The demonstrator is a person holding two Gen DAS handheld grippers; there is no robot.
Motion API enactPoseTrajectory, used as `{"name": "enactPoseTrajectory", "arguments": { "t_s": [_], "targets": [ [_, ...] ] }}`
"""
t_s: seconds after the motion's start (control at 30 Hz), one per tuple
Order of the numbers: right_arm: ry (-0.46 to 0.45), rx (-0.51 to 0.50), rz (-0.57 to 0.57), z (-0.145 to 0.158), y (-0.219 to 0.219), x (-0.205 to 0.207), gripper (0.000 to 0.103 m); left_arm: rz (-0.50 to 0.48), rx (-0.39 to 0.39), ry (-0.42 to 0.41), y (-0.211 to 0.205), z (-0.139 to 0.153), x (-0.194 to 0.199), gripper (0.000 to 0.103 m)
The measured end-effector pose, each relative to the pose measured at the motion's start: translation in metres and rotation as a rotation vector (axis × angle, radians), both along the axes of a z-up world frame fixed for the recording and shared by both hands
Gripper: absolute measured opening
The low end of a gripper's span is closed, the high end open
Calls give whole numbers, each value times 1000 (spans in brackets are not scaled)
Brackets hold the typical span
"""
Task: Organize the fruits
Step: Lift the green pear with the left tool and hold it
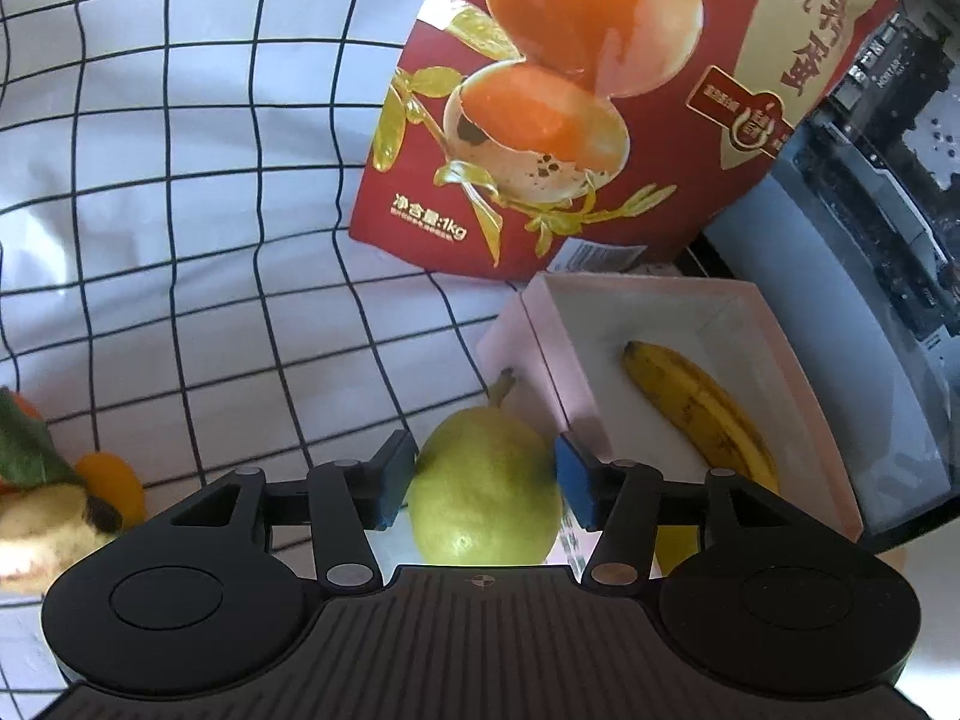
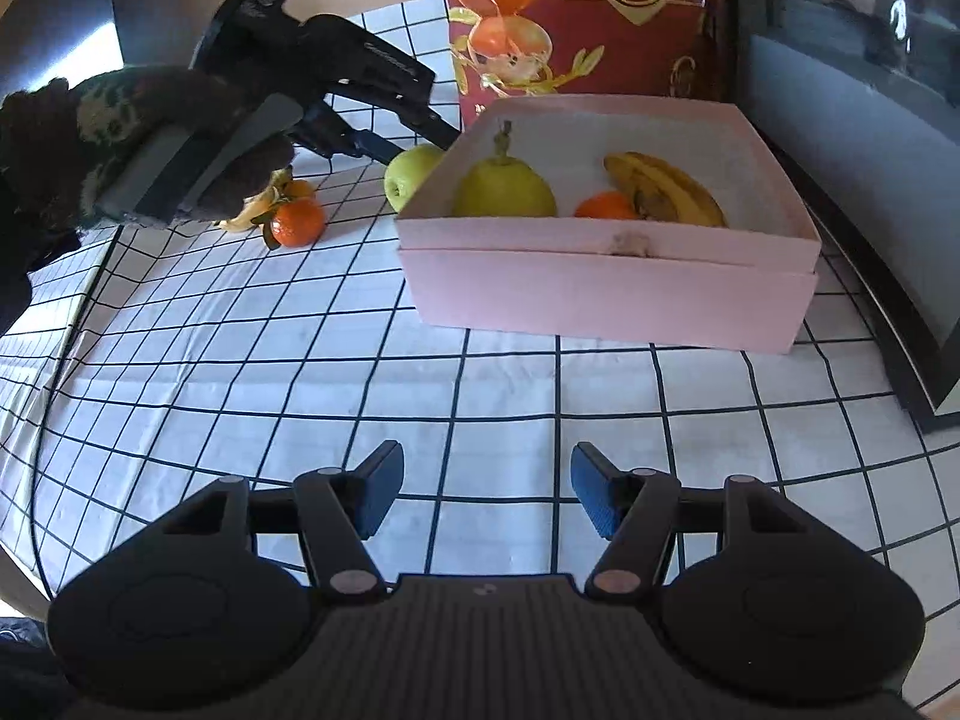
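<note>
A round green fruit point(image 1: 480, 498) rests on the checked cloth against the left outer wall of the pink box point(image 1: 798, 408). My left gripper point(image 1: 483, 480) straddles it, blue pads close beside its flanks without pressing. In the right wrist view the same fruit point(image 2: 408, 177) lies under the left gripper point(image 2: 414, 147). The pink box point(image 2: 600, 294) holds a green pear point(image 2: 504, 189), a tangerine point(image 2: 606, 205) and a spotted banana point(image 2: 672, 186). My right gripper point(image 2: 483, 492) hovers open over bare cloth in front of the box, with nothing between its fingers.
Two leafy tangerines point(image 2: 297, 222) and a piece of peel point(image 2: 252, 213) lie left of the box. A tall red bag point(image 2: 600, 18) stands behind it. A dark glass-fronted unit point(image 2: 870, 120) borders the right side. A furry-sleeved hand point(image 2: 90, 132) holds the left gripper.
</note>
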State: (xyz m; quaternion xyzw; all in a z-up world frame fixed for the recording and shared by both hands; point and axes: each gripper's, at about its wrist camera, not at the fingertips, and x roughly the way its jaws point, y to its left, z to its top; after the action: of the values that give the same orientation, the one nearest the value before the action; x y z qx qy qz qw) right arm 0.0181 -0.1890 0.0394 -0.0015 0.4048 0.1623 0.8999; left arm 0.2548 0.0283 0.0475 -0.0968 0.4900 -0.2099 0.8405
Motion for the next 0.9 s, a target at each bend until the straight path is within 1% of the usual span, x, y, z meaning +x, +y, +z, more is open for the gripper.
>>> {"name": "enactPoseTrajectory", "arguments": {
  "t_s": [0.07, 0.2, 0.3, 0.37, 0.57, 0.63, 0.8, 0.9],
  "targets": [
    [2, -2, 4, -1, 0, 1, 62, -11, 14, -13, 0, 2, -12, 58],
    [5, -6, 15, -3, 4, 3, 62, -22, 41, -68, 1, 6, -44, 58],
    [19, 2, 18, -6, 4, 7, 63, 2, 30, -103, 3, 4, -56, 58],
    [16, -1, 22, -7, 6, 9, 63, 21, 14, -108, 4, 1, -55, 58],
    [15, -6, 43, -7, 10, 9, 63, 45, -20, -87, 1, -6, -38, 59],
    [15, -5, 39, -7, 10, 9, 63, 37, -44, -53, 1, -11, -30, 63],
    [15, 0, 22, -6, 4, 5, 63, 31, -116, 21, 11, -18, -22, 64],
    [14, 3, 15, -6, 1, 5, 63, 11, -108, 8, 11, -17, -29, 64]
  ]
}}
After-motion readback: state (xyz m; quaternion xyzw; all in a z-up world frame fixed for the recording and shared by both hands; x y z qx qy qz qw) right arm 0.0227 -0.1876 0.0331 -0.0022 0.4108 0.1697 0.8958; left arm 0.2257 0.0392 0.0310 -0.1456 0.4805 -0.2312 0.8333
